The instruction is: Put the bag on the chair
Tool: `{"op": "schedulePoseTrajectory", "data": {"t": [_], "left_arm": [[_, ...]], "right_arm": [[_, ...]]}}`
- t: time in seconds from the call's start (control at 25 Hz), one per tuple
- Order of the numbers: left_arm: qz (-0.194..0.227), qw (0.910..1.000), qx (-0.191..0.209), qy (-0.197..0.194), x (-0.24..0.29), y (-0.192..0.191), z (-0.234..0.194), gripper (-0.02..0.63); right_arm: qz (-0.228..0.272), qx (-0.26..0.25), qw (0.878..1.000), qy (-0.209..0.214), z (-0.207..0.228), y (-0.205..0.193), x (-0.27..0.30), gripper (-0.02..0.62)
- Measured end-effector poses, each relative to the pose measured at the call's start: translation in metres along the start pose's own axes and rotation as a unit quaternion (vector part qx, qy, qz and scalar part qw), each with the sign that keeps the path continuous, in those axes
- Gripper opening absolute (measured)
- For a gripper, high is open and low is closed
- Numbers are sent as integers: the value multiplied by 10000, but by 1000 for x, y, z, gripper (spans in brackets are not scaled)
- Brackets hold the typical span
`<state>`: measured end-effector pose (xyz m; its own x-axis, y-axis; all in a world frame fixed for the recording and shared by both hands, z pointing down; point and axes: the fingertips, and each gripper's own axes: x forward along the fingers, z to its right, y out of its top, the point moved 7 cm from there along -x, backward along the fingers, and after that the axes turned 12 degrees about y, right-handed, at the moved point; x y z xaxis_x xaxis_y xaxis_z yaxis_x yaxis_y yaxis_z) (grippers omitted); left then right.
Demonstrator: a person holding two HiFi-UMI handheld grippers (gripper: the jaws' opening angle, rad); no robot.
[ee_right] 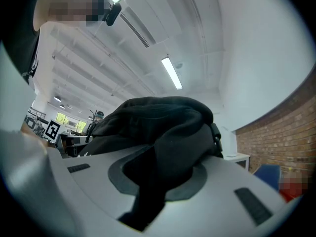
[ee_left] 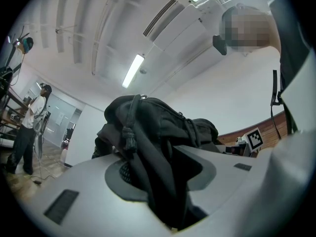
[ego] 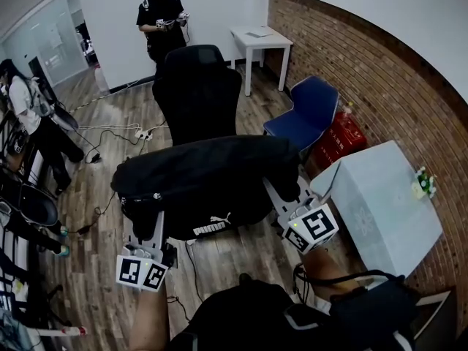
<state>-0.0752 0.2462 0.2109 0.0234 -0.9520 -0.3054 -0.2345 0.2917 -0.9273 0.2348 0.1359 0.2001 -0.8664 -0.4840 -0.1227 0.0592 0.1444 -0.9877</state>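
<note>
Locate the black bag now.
Head view, centre: the bag is held between the left hand-held gripper and right hand-held gripper, just short of the black chair.

I'm looking into a room with a brick wall (ego: 380, 79) along the right, a white wall (ego: 212, 6) at the back and a wood-plank floor (ego: 110, 108) strung with cables (ego: 110, 132). A small white table (ego: 259, 41) stands in the corner, with a blue chair (ego: 307, 112) against the bricks. Strip lights (ee_left: 132, 70) glow overhead.
</note>
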Motion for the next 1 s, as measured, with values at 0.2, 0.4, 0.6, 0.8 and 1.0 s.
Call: {"op": "schedulePoseTrajectory", "data": {"t": [0.2, 0.4, 0.6, 0.8, 1.0], "left_arm": [[33, 9999, 112, -57, 34, -13, 7, 169], [-15, 9999, 126, -36, 66, -24, 2, 169], [-196, 9998, 61, 32, 92, -42, -19, 167], [-437, 9990, -71, -1, 118, -65, -54, 167], [-658, 9972, -169, -321, 147, -88, -85, 167]], "right_arm": [[65, 92, 9999, 63, 39, -8, 11, 72], [58, 83, 9999, 109, 69, -12, 30, 72], [-46, 198, 9998, 84, 88, -32, 58, 72], [-276, 329, 9991, 15, 98, -58, 91, 72], [-461, 479, 9976, -177, 112, -84, 118, 72]]}}
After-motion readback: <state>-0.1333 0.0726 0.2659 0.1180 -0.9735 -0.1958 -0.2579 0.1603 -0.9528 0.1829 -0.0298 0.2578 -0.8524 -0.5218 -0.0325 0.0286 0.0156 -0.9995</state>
